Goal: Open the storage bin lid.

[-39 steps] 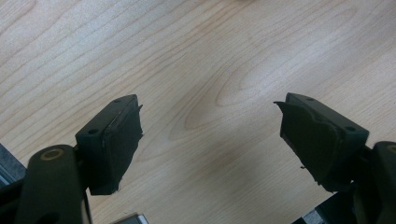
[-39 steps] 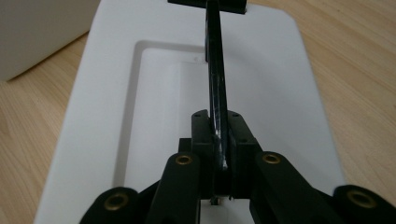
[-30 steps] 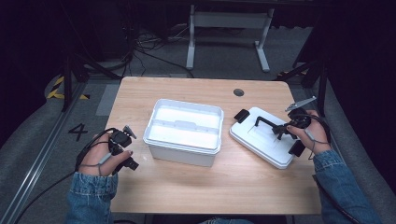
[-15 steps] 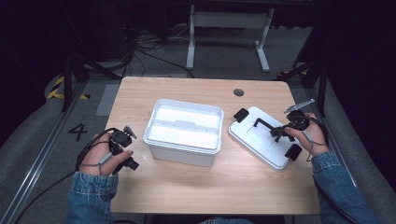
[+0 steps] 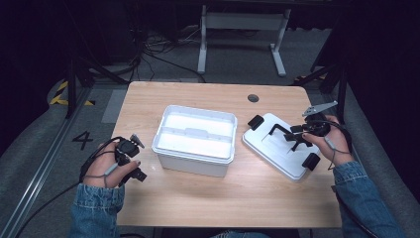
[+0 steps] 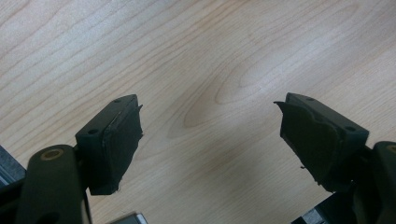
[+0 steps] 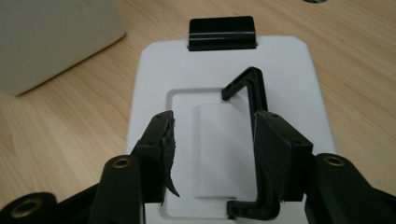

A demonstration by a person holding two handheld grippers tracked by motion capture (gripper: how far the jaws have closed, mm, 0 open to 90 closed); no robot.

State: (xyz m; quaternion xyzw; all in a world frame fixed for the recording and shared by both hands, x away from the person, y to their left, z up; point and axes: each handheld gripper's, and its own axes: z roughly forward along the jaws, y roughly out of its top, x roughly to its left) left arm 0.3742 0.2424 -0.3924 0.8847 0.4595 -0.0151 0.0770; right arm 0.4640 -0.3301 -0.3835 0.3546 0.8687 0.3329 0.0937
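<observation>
A white open box (image 5: 193, 130) stands at the table's middle. Its white lid (image 5: 277, 153) lies flat to the right, with a black latch (image 5: 255, 121) at each end and a raised black handle (image 5: 277, 130). My right gripper (image 5: 294, 139) hovers over the lid, open. In the right gripper view the handle (image 7: 256, 93) runs between the jaws, close against the right pad (image 7: 273, 149), with the right gripper (image 7: 215, 154) apart from it and the far latch (image 7: 222, 32) ahead. My left gripper (image 5: 137, 159) rests open at the table's left, and in its own view the left gripper (image 6: 210, 135) has bare wood between its jaws.
The wooden table (image 5: 198, 203) has a round cable hole (image 5: 253, 97) at the back right. Dark floor with cables and a white desk frame (image 5: 242, 29) lies beyond the far edge. A cable trails from each gripper off the table's sides.
My right gripper has shifted slightly toward the near side over the lid's handle. The left gripper and the box have not moved.
</observation>
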